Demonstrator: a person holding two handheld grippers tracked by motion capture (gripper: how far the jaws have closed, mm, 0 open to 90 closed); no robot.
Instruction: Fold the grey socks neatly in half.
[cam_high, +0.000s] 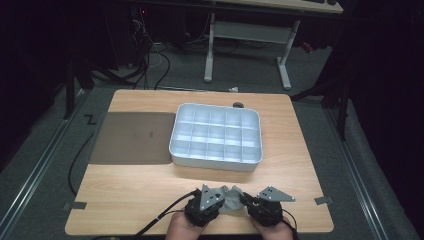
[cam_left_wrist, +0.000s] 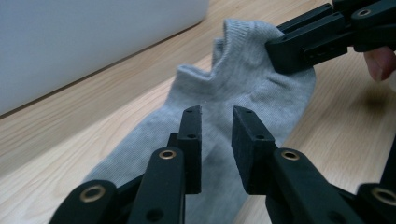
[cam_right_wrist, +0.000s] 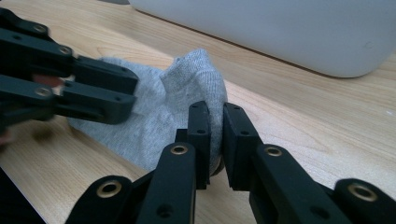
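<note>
Right gripper (cam_right_wrist: 215, 126) has its jaws pinched on a fold of the grey sock (cam_right_wrist: 154, 112), cloth squeezed tight between the two black pads, and you can see that same clamp from the left gripper view, biting the sock (cam_left_wrist: 233, 93) at its upper right edge near the cuff opening. Left gripper (cam_left_wrist: 217, 126) sits low over the middle of the sock with a clear gap between its jaws; the fabric lies under and between them, but the pads are not pressing on it, so no grip on that side. From the high view, both grippers, left (cam_high: 222, 196) and right (cam_high: 245, 199), sit close together at the near edge of the wooden table (cam_high: 300, 150), with the crumpled sock (cam_high: 231, 201) bunched between them and the person's hands coming in from the bottom. Farther up the table stands a white compartment tray (cam_high: 216, 159), well apart from the sock, and beside it on the left lies a flat brown mat (cam_high: 132, 137). Sock rests flat on the wood along most of its length, cuff end lifted into a soft ridge.
</note>
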